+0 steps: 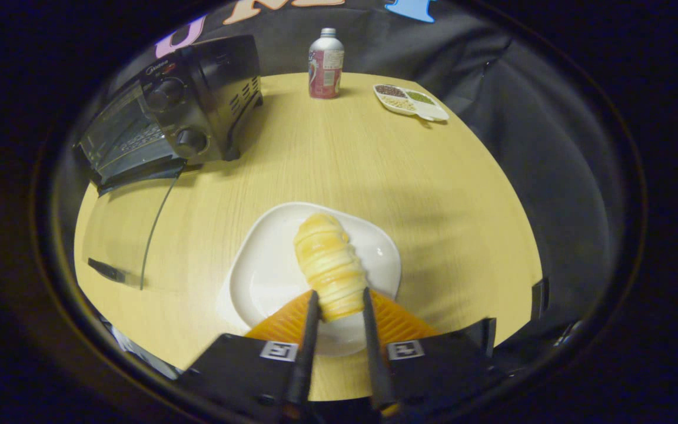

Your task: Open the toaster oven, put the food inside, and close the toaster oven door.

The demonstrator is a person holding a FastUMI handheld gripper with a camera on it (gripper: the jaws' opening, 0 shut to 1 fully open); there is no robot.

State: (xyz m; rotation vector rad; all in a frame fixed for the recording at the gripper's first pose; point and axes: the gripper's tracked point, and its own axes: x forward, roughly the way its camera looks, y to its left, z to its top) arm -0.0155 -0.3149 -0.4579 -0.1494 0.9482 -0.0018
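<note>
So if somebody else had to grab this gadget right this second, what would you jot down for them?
Gripper: its two fingers are closed on the near end of the bread roll, one pressing each side.
Bread roll: over the white plate, just ahead of the fingers; whether it is lifted or still resting there I cannot tell.
Toaster oven: at the far left of the wooden table, its glass door already folded down open.
Done: door opened, food gripped.
Left: carry the roll to the oven, set it inside, let go, then swing the door shut.
</note>
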